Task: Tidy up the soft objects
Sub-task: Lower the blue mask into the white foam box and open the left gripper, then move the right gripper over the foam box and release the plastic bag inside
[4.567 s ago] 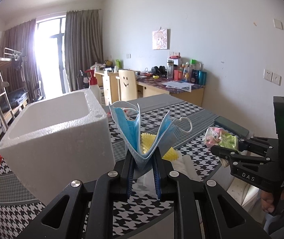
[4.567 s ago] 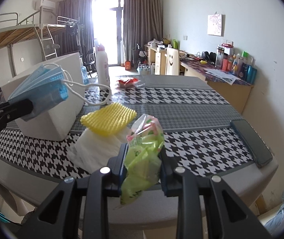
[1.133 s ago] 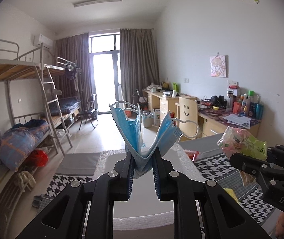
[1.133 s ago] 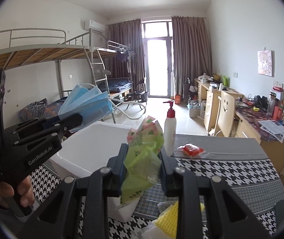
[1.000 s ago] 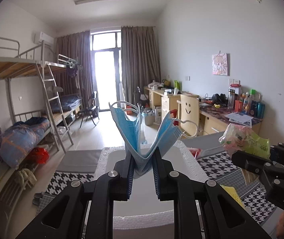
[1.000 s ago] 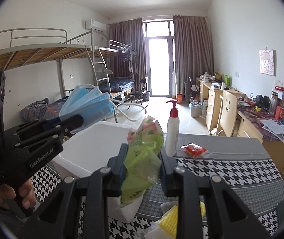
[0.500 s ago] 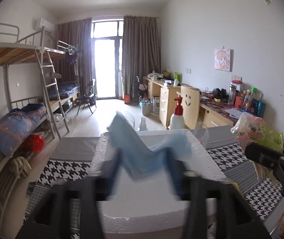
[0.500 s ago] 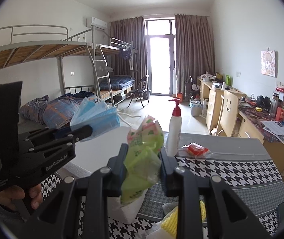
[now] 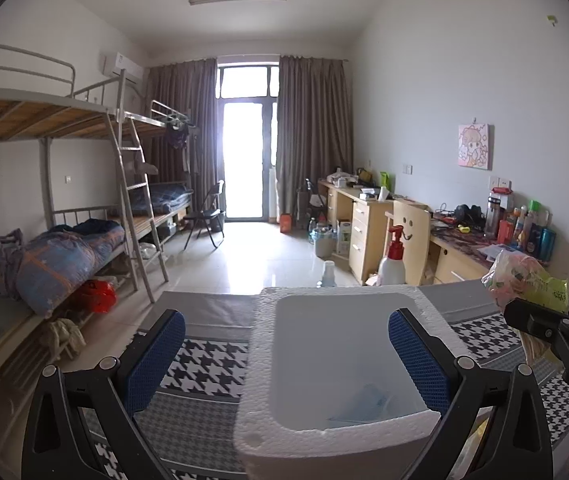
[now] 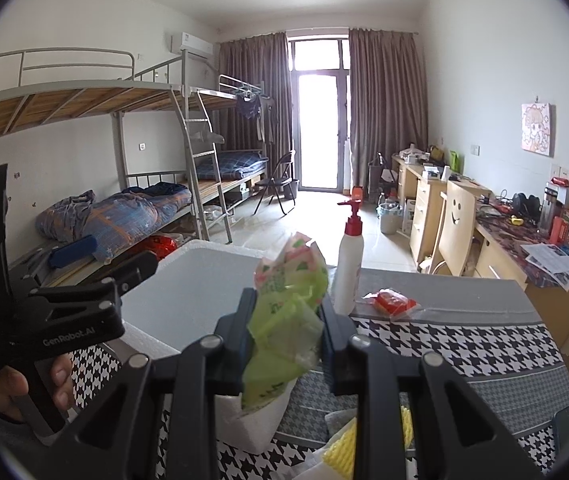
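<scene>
My left gripper [image 9: 286,344] hangs over a white foam box [image 9: 260,364]; its jaws are opening wide with nothing between them. A blue face mask [image 9: 368,398] lies faintly visible at the bottom of the box. In the right wrist view the left gripper [image 10: 108,258] shows at the left over the foam box [image 10: 188,256], held by a hand. My right gripper [image 10: 284,308] is shut on a green and pink plastic packet [image 10: 288,312], raised just right of the box. The same packet [image 9: 524,280] appears at the right edge of the left wrist view.
The table [image 10: 464,344] has a black-and-white houndstooth cloth. On it stand a white pump bottle [image 10: 348,276] and a red packet [image 10: 394,302] behind the box. A yellow foam net [image 10: 344,452] and a dark phone [image 10: 564,420] lie near the front.
The left jaws went from shut on the blue mask to wide apart, and the mask dropped into the foam box. The right gripper kept its hold on the packet and stayed put.
</scene>
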Demonstrator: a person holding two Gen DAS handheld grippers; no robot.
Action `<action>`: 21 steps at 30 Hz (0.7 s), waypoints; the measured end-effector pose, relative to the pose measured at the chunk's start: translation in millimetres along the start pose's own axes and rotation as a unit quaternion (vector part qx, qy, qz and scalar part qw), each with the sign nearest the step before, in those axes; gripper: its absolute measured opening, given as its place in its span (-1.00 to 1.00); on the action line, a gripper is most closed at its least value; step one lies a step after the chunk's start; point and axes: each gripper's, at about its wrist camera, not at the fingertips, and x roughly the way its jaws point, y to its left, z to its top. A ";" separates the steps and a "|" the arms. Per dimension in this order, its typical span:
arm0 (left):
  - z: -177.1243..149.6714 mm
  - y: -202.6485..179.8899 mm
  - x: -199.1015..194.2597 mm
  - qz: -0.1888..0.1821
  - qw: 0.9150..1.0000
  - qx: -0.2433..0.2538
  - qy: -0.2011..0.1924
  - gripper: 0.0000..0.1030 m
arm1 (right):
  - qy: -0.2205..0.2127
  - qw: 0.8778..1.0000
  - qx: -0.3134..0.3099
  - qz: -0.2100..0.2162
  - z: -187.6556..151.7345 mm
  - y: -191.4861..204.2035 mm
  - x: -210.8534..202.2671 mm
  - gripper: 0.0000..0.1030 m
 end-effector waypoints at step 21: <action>-0.8 33.5 -15.3 0.045 0.999 -0.009 -0.016 0.98 | 0.004 0.999 -0.021 0.028 11.2 20.3 23.2 -0.37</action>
